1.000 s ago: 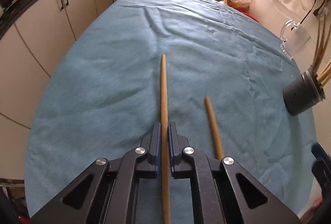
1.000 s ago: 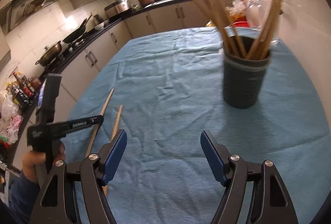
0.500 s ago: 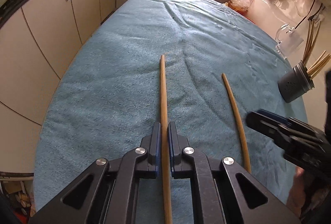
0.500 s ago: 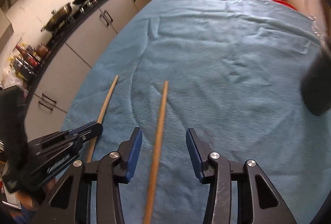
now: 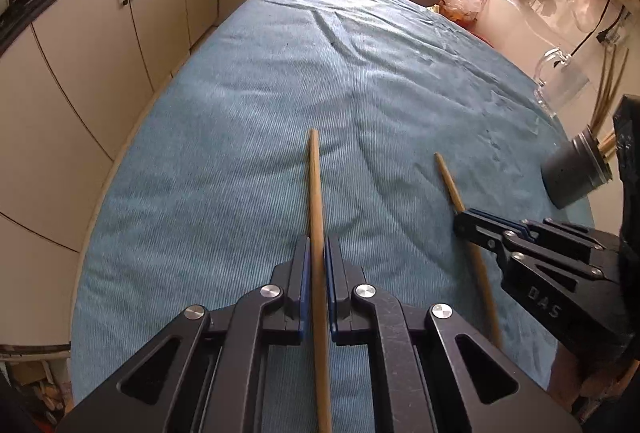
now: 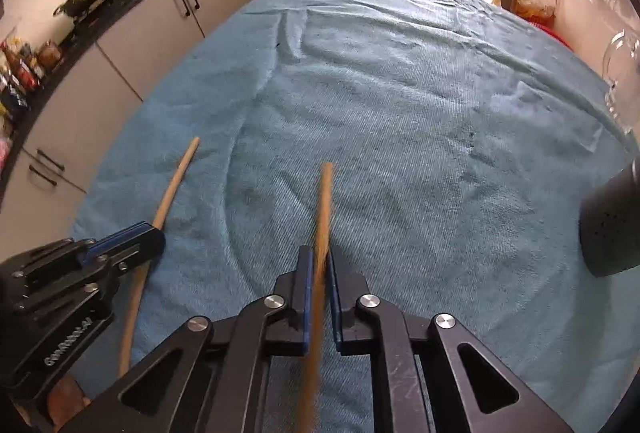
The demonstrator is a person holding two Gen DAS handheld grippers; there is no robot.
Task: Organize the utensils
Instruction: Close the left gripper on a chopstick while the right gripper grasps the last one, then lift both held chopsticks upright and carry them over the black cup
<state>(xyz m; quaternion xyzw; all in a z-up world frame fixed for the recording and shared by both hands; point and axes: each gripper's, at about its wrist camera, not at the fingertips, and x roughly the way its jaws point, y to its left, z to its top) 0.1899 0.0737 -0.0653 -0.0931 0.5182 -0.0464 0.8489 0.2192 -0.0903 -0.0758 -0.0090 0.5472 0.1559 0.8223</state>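
The left gripper has its blue-padded fingers clamped on a long, round wooden stick, smooth and pale brown, which runs out straight ahead of the fingertips over a ribbed, wrinkled blue cloth. The right gripper is likewise closed tight on a second wooden stick, slightly blurred, its blunt end well ahead of the fingertips. Both sticks point the same way, side by side and apart. To the right of the right gripper's fingers stands a dark grey cylindrical holder with small holes in its wall; several thin wooden sticks stand in it. Beyond it is a clear glass mug.
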